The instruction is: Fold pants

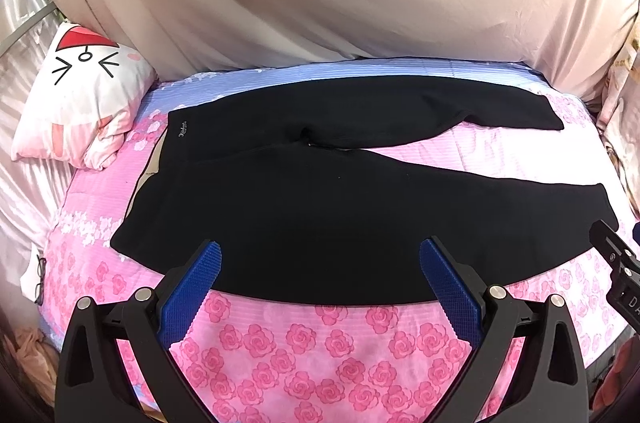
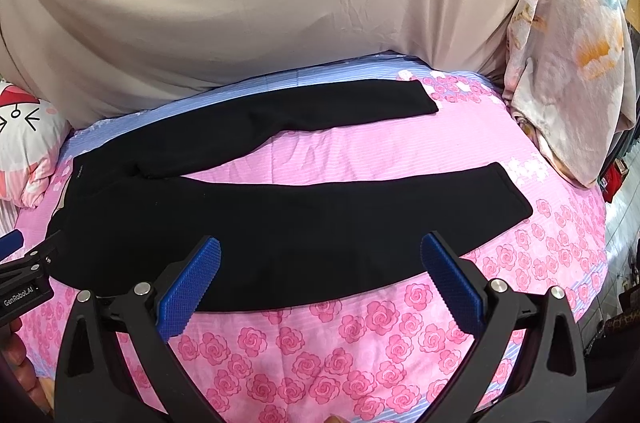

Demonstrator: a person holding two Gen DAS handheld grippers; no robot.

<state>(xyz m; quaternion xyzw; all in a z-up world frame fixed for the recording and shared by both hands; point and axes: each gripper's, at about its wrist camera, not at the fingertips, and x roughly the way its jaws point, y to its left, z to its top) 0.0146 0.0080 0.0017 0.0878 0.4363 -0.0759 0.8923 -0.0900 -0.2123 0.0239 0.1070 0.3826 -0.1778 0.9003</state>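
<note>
The left gripper [image 1: 320,255] and the right gripper [image 2: 320,253] both hover with jaws spread wide and nothing held, just above the near edge of the black pants [image 2: 280,219]. The pants lie flat on the pink rose bedspread [image 2: 360,343], legs splayed apart, so no fold looks made yet; every fold remains.
</note>
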